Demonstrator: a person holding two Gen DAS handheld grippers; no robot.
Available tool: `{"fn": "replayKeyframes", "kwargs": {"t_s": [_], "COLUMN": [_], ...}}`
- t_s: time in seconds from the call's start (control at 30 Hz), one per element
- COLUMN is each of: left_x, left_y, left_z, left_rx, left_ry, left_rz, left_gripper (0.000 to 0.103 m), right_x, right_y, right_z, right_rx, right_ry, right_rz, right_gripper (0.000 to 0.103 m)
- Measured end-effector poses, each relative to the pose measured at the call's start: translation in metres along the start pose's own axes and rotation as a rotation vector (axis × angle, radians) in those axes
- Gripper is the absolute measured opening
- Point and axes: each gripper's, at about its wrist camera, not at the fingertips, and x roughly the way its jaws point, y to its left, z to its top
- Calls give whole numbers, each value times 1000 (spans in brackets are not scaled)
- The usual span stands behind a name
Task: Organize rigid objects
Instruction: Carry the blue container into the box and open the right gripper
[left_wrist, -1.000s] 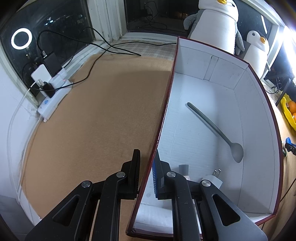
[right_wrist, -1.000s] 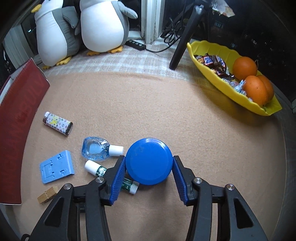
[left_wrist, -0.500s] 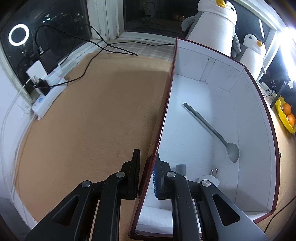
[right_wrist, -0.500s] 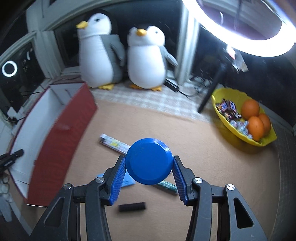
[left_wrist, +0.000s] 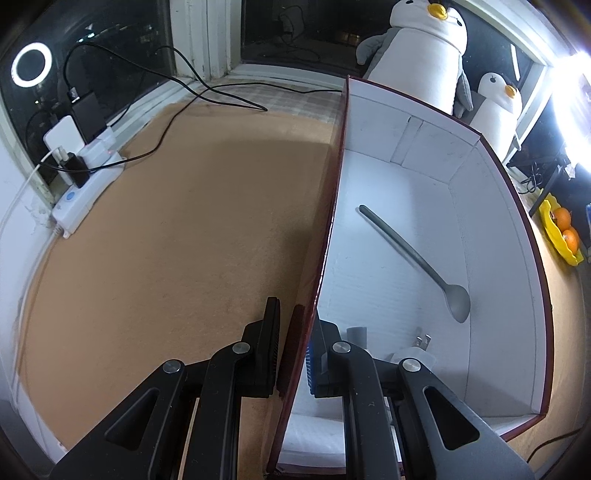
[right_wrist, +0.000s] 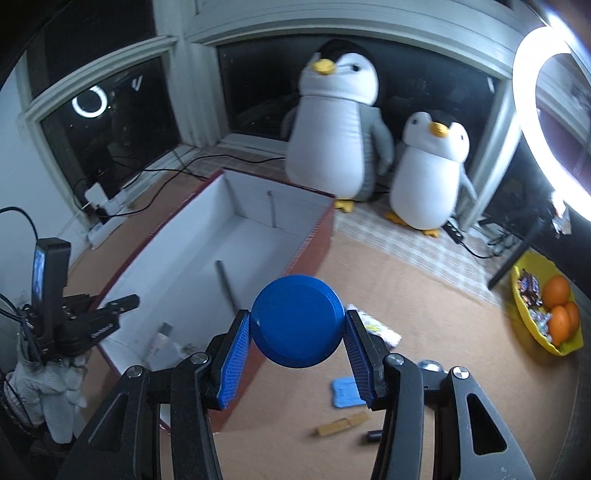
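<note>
1. Right gripper (right_wrist: 297, 347) is clamped on a blue round disc (right_wrist: 296, 320), pads on its two sides, carried in the air at the frame's 6 o'clock.
2. Left gripper (left_wrist: 291, 350) has its jaws narrow, pinching the near red wall of the box (left_wrist: 491, 236). One finger is outside, one inside. It looks like it is there to steady the box.
3. Already in the box: a grey spoon (left_wrist: 417, 260) at 3 o'clock and a white plug (left_wrist: 415, 356) at 5 o'clock in the left view.
4. Judged step: carry the disc over the box opening, which sits at 10 o'clock from the disc in the right view.
5. To do it well: clear the red rim, lower over bare floor away from the spoon, then release low so the disc does not roll.
6. Left on the mat: blue holder (right_wrist: 345, 392), wooden clip (right_wrist: 341, 424), a small dark item.
</note>
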Motion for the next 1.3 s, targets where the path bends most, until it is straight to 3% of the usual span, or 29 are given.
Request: {"fn": "replayKeyframes", "kwargs": {"t_s": [0.47,1.3], "left_x": [2,-22], "left_y": [5,0], "left_z": [0,2], "left_rx": [27,41], "left_ry": [7,-39], "left_rz": [-7,-30], "left_gripper": [11,8], "right_x": [51,96], "right_y": [71,84], "right_z": [5,3], "right_rx": [-53,-73], "right_ry": [78,169], "right_rz": [97,113], "right_gripper": [46,46]}}
